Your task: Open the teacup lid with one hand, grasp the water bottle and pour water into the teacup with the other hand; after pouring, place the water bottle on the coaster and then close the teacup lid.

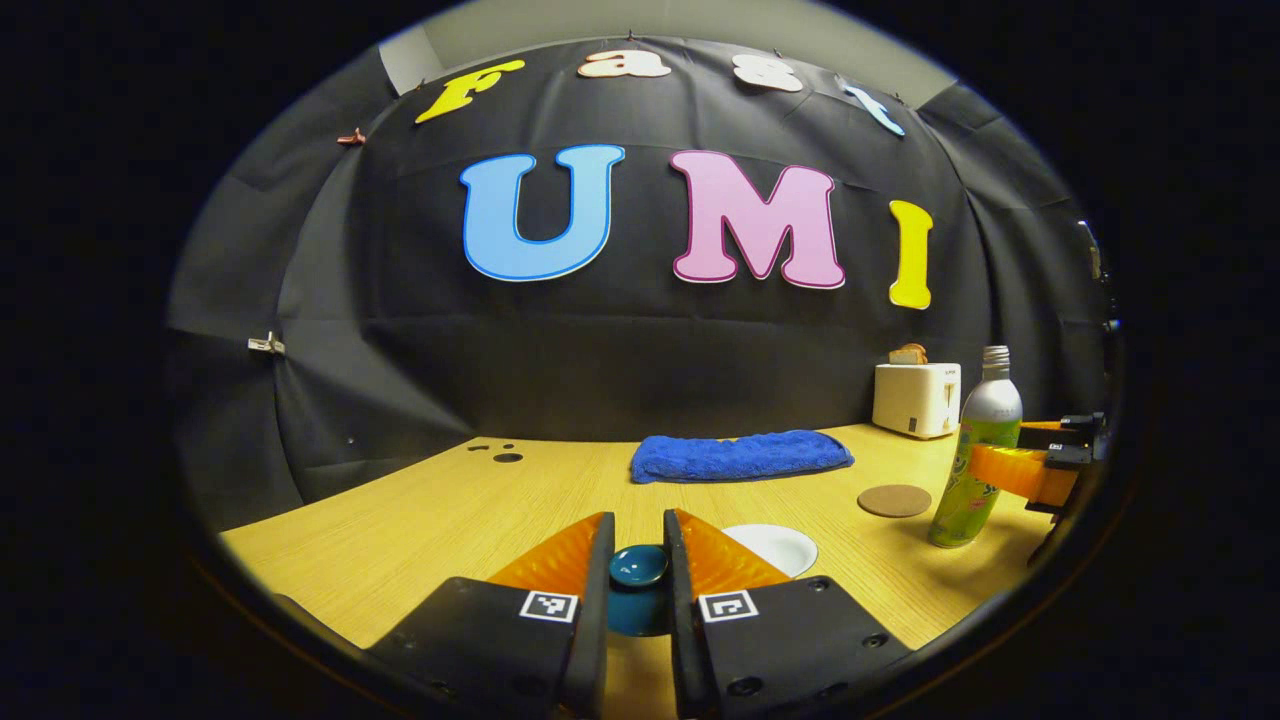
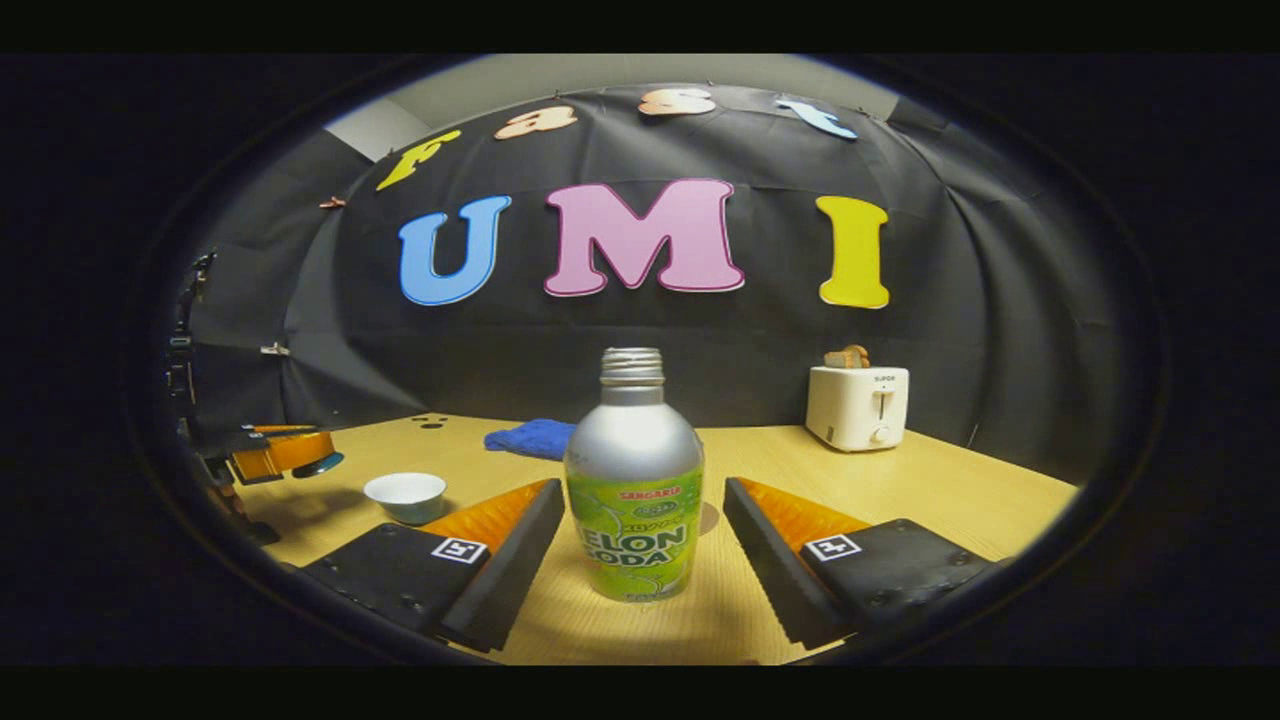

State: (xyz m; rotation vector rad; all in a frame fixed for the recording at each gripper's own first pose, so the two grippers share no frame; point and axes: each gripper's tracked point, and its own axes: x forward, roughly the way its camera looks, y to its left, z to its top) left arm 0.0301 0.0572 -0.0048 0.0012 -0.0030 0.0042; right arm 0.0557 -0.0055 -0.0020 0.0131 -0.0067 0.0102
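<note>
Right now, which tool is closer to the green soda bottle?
The right tool. Its open fingers sit on either side of the bottle, not squeezing it yet. The left tool is off by the white teacup, holding the teal lid.

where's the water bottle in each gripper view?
Left gripper view: water bottle at far right, upright on the table, past the coaster.
Right gripper view: bottle dead centre, standing between the hand-held gripper fingers, gaps on both sides.
Shared landmark: the white toaster at the back wall.

a light wooden table (image 1: 420,510) stands before a black cloth wall (image 1: 600,370).
</note>
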